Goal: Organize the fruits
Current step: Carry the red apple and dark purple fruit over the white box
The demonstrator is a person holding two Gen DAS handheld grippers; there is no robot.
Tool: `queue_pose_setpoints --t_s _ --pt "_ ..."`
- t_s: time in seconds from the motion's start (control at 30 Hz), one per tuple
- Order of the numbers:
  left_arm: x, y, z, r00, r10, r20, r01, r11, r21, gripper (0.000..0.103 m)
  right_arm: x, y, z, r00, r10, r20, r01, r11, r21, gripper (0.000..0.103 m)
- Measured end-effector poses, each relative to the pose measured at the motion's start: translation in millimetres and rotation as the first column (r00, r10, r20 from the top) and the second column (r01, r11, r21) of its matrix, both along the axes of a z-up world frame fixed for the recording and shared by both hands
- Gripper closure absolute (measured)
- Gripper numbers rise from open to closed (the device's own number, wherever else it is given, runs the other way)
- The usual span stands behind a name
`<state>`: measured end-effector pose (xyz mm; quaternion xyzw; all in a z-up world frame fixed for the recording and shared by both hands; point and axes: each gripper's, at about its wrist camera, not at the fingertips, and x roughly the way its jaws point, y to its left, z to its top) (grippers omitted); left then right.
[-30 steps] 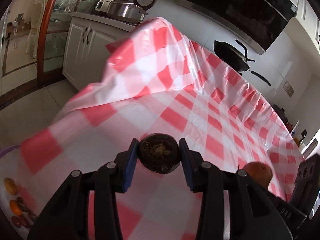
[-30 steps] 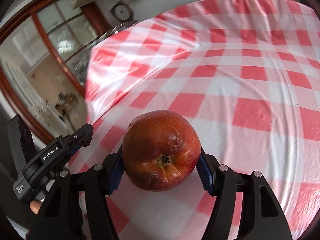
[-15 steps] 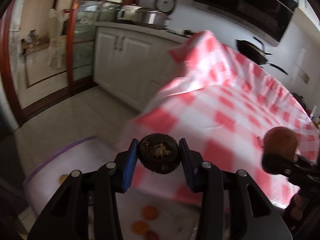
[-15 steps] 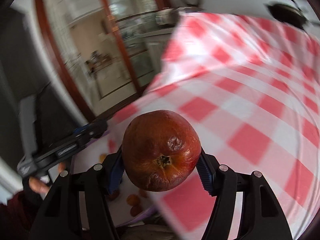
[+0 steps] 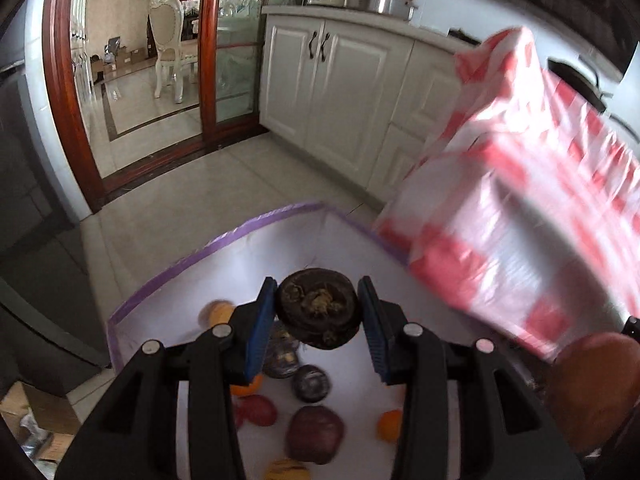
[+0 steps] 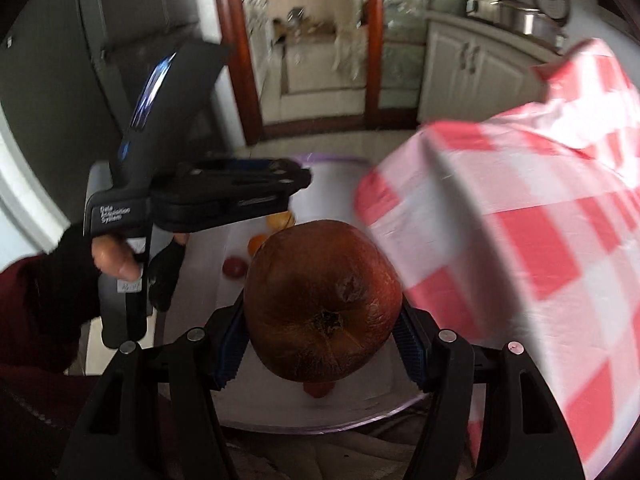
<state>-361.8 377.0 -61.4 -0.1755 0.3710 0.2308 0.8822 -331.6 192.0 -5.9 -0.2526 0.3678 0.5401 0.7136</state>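
Left wrist view: my left gripper [image 5: 320, 312] has its jaws clamped on a small dark fruit [image 5: 318, 312], blue pads pressed on both sides. It hangs over a white bin [image 5: 172, 276] with a purple rim, which sits beside the table with the red-checked cloth [image 5: 532, 232]. The bin already holds several fruits: a dark red one [image 5: 316, 434], oranges [image 5: 390, 424], a small dark round one [image 5: 311, 382]. At the right edge I see the big brown-red fruit [image 5: 592, 388] carried by the other tool.

Right wrist view: my right gripper [image 6: 320, 340] is clamped on that large brown-red fruit [image 6: 322, 304], wrinkled, stem end facing the camera. Below it is the same bin's white floor [image 6: 352, 392], with an orange [image 6: 256, 244] and a small red fruit [image 6: 235, 267] farther in. My gloved left hand [image 6: 120, 264] holds the left tool above the bin's far side.

My read: this is the drop-off step, with both fruits over the bin and neither released. The next move calls for lowering each close to the bin floor over a bare patch, then opening the jaws. The large fruit looks soft, so set it down low and clear of the others.
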Motion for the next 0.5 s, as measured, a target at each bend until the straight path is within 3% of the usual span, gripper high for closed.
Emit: queue_pose_setpoints --t_s 0.07,0.27,0.5 --pt "3 4 -13 0.999 0.008 -0.047 -0.007 1.000 0.010 0.061 -3 14 -16 1.000 0.019 -0.004 -0.019 0.998 -0.055 0.040" --pt "16 23 -44 0.992 0.012 -0.127 -0.022 0.997 -0.074 0.061 -4 45 -57 0.998 0.043 -0.046 -0.050 0.984 -0.170 0.040" --pt "43 21 -65 0.975 -0.011 -0.224 0.004 0.999 -0.034 0.061 -17 75 -89 0.993 0.115 -0.031 -0.119 0.950 -0.290 0.040"
